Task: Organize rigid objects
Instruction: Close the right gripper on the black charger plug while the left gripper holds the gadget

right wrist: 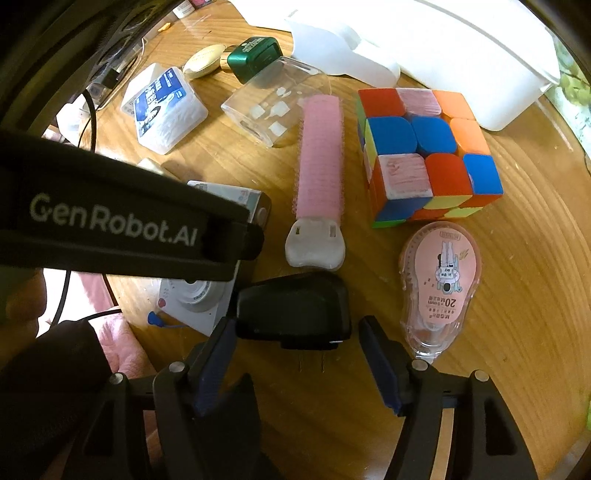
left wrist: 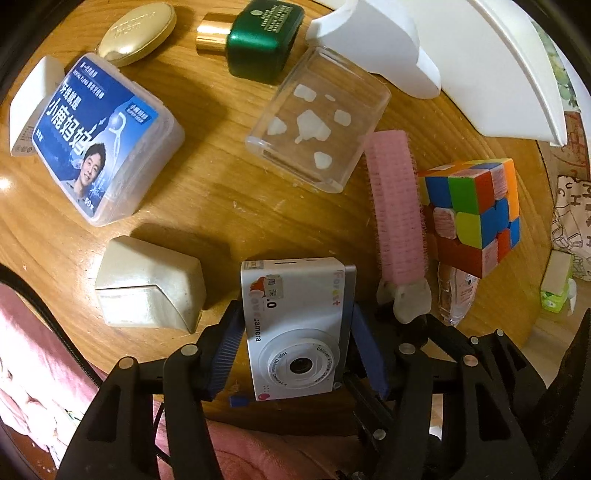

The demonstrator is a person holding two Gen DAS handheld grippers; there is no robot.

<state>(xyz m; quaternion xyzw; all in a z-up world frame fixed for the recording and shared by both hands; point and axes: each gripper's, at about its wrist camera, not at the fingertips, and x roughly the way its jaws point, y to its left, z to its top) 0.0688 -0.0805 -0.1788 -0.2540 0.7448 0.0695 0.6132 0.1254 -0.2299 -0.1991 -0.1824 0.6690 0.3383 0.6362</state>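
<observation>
A white toy camera [left wrist: 295, 317] lies lens-up near the wooden table's [left wrist: 221, 206] front edge. My left gripper [left wrist: 295, 314] is shut on it, with a blue pad against each side. In the right wrist view the left gripper's black body [right wrist: 110, 221] covers most of the camera [right wrist: 192, 299]. A black plug adapter [right wrist: 295, 306] lies between the pads of my right gripper [right wrist: 295, 325]. The left pad is at its side and a gap shows at the right pad, so the jaws stand open.
A colour cube [right wrist: 424, 155], a pink hair roller [right wrist: 319, 155] and a pink correction tape [right wrist: 439, 284] lie beside the adapter. A floss box [left wrist: 99, 136], clear box [left wrist: 317, 122], green box [left wrist: 262, 37], gold case [left wrist: 140, 29] and cream box [left wrist: 151, 284] lie further off. A white bin [right wrist: 461, 48] stands behind.
</observation>
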